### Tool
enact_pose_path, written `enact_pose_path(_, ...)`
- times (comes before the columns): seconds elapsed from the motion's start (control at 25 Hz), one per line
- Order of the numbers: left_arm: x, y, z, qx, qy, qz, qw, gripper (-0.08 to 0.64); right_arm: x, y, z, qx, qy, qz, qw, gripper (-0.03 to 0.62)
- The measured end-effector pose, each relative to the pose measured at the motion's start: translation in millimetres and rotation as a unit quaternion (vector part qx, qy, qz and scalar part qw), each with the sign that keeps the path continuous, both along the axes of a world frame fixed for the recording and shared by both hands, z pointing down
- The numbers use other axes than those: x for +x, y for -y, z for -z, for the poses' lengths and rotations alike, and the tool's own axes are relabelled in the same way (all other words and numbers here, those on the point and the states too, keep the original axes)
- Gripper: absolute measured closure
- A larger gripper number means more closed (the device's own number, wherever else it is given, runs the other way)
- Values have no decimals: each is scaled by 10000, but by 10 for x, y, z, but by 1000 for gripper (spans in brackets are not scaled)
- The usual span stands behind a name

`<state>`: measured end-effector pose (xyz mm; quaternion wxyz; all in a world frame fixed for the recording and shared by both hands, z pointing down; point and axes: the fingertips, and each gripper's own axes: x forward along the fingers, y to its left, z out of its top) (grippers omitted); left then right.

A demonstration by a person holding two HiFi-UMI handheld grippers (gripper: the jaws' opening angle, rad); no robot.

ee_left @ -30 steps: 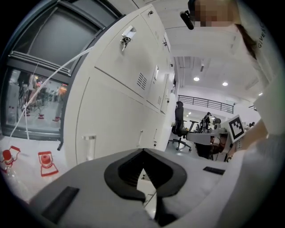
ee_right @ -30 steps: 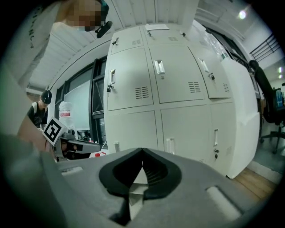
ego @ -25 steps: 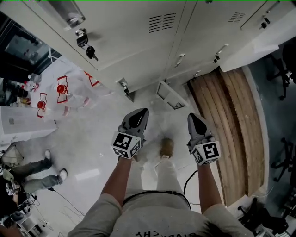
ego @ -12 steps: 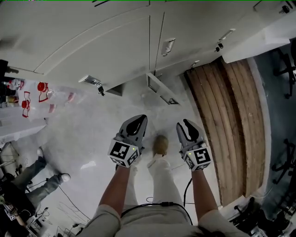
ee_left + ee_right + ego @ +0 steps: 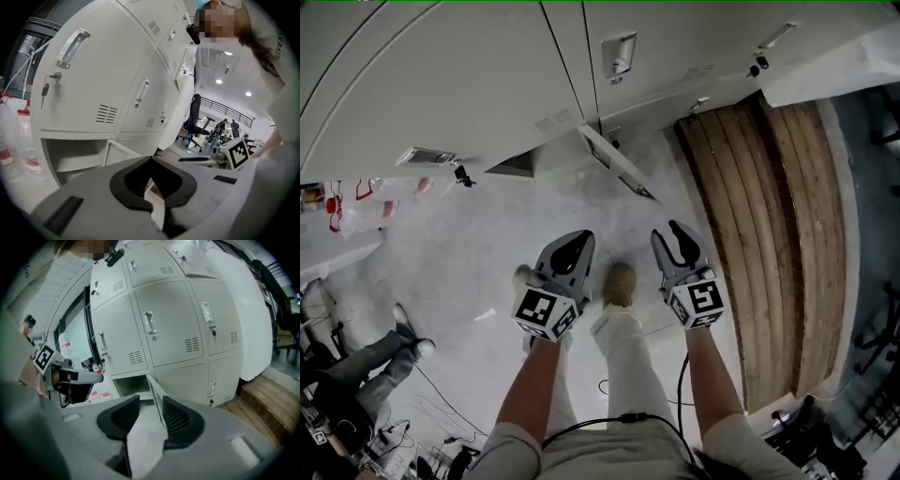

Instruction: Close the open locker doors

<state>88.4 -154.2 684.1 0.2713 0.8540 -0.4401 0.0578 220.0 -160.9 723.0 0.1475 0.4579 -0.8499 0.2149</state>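
A bank of pale grey lockers fills the top of the head view. One bottom-row door stands swung out over the floor, next to its open compartment. The right gripper view shows that door edge-on, just beyond the jaws, and the compartment. In the left gripper view the compartment lies lower left. My left gripper is shut and empty. My right gripper is open; its jaws have just been opening with nothing between them. Both hang short of the door.
A raised wooden platform runs along the right. A white panel juts out at the lockers' right end. The person's shoes are between the grippers. Another person's legs and red-marked plastic items are at left.
Both grippers have come down and the bottom row of lockers now sits nearer. The right jaws, shut a second ago, now stand apart. The left jaws look unchanged.
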Motion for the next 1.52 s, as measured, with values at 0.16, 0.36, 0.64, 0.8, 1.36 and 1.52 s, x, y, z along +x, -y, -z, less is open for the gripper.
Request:
enact_pose_path(0.16, 74, 51, -233, -69, -15, 91, 9999, 563, 86, 200, -229, 14, -87, 34, 10000, 443)
enact_pose_path(0.36, 148, 105, -416, -101, -5, 106, 9999, 563, 118, 402, -440, 9, -73, 98, 9999, 436)
enact_pose_path(0.64, 60, 121, -509, -214, 30, 292, 9993, 563, 76, 530, -587, -77, -26, 168, 9998, 436)
enact_pose_path(0.8, -32, 118, -519, -242, 33, 387, 9990, 563, 35, 502, -611, -131, -47, 139, 9998, 441)
enact_pose_path(1.36, -530, -33, -441, -217, 23, 439, 9988, 563, -512, 138, -582, -345, 0, 217, 9992, 445)
enact_pose_path(1.52, -752, -73, -412, -195, 39, 471, 9987, 563, -778, 24, -559, -350, 42, 332, 9988, 449)
